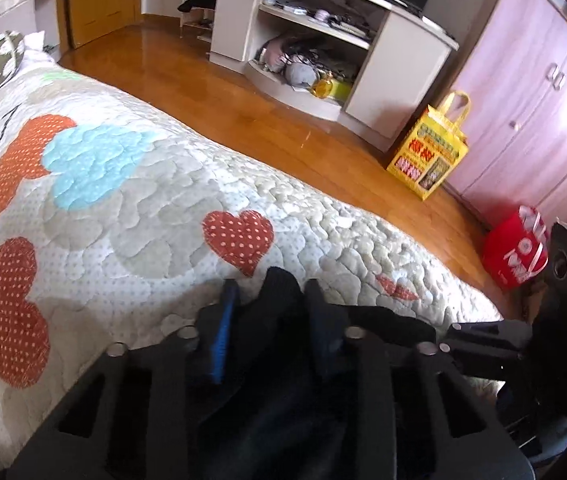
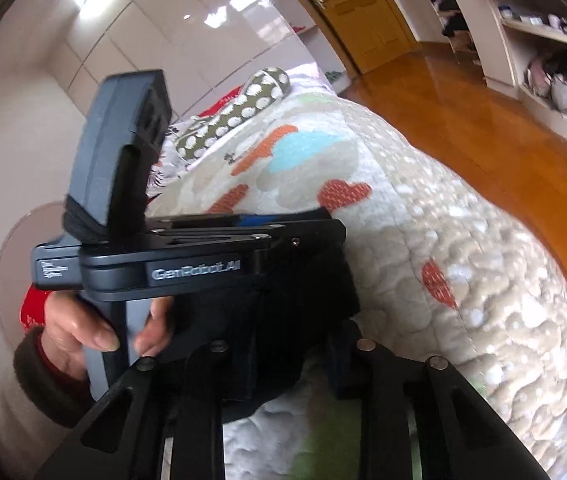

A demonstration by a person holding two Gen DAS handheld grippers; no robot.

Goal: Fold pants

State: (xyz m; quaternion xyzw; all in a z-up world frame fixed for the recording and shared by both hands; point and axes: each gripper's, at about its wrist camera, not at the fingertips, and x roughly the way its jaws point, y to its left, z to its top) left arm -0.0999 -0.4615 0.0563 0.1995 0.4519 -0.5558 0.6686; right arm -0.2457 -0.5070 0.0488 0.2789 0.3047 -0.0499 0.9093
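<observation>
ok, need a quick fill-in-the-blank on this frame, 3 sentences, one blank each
The left tool is shut on the black ____.
The pants hang over a quilt patterned with red ____.
On the floor by the pink cabinet stands a ____ shopping bag beside a red bag.

Missing words: pants; hearts; yellow

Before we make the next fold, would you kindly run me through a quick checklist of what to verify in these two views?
1. Left gripper shut on the black pants: ok, fabric bunched between its jaws.
2. Right gripper shut on the pants: ok, dark cloth sits between its jaws.
3. Two grippers close together: ok, the left one sits just ahead of the right wrist camera.
4. Quilted bedspread offers bare room ahead for laying the pants: ok.
5. Pants hanging smooth, legs aligned: cannot tell, most of the cloth is out of view.
</observation>
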